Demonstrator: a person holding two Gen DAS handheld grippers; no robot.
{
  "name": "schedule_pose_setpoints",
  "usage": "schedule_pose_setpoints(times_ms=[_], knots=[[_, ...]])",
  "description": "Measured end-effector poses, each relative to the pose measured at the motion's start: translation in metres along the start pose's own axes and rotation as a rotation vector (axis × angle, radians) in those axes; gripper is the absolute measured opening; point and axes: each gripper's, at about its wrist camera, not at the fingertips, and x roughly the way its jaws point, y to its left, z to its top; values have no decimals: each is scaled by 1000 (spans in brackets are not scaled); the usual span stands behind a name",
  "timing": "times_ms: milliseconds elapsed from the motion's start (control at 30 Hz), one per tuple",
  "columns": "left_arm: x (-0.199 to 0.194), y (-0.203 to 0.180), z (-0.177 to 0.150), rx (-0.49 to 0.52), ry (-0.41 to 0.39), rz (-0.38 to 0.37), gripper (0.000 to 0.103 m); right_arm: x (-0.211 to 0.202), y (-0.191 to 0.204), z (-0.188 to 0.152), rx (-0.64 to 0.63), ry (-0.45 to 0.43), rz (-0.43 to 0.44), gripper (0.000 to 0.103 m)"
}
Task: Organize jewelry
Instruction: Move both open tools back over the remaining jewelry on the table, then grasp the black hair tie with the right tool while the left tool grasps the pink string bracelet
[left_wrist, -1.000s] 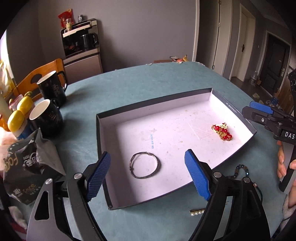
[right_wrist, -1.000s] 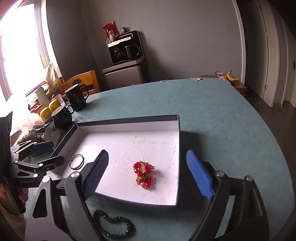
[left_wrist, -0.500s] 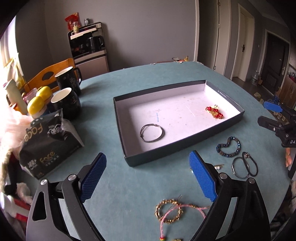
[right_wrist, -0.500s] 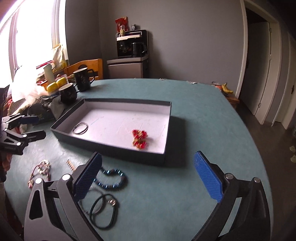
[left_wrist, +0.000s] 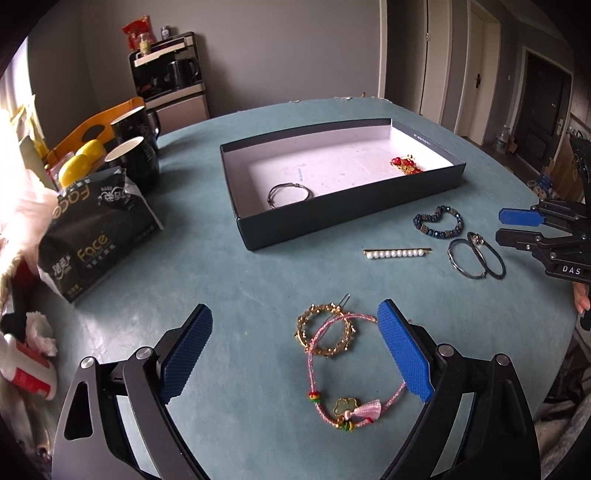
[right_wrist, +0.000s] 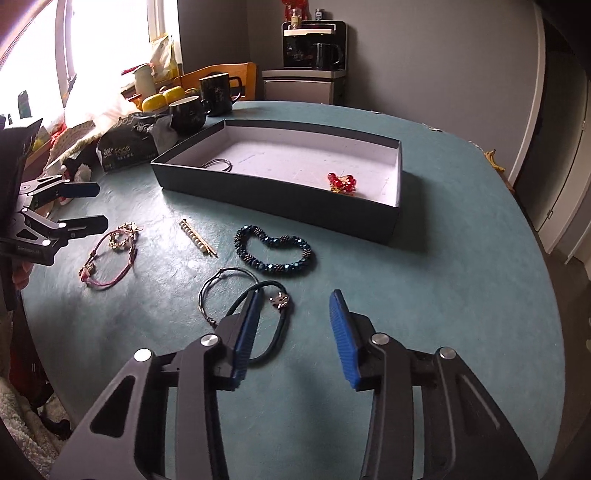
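A dark box (left_wrist: 332, 225) (right_wrist: 280, 206) with a white floor holds a silver bangle (left_wrist: 289, 194) and a red-and-gold piece (left_wrist: 405, 165) (right_wrist: 341, 182). On the teal table in front lie a gold ring with a pink cord bracelet (left_wrist: 328, 343) (right_wrist: 110, 254), a pearl hair clip (left_wrist: 397, 253) (right_wrist: 197, 240), a dark blue bead bracelet (left_wrist: 439, 221) (right_wrist: 273, 249) and two dark hoops (left_wrist: 476, 256) (right_wrist: 243, 295). My left gripper (left_wrist: 295, 350) is open above the pink bracelet. My right gripper (right_wrist: 295, 328) is open above the hoops, holding nothing.
Two black mugs (left_wrist: 135, 155), yellow objects (left_wrist: 79, 168) and a black tissue pack (left_wrist: 92, 229) stand at the table's left. A wooden chair (left_wrist: 96, 127) and a coffee-machine cabinet (left_wrist: 166, 81) are behind. The table edge curves close on the right (right_wrist: 535, 314).
Both grippers have pulled back from above the box toward the table's near edge, bringing the loose jewelry into view. The right gripper's jaws have narrowed somewhat.
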Motion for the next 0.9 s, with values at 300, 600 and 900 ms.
schedule_pose_setpoints(times_ms=[300, 600, 900], knots=[[-6, -15, -28, 64, 45, -85, 93, 19, 4, -1, -28, 55, -4, 24], [-7, -28, -44, 102, 62, -128, 92, 21, 2, -1, -27, 70, 8, 18], [-13, -14, -35, 34, 25, -106, 84, 19, -2, -3, -11, 70, 14, 18]])
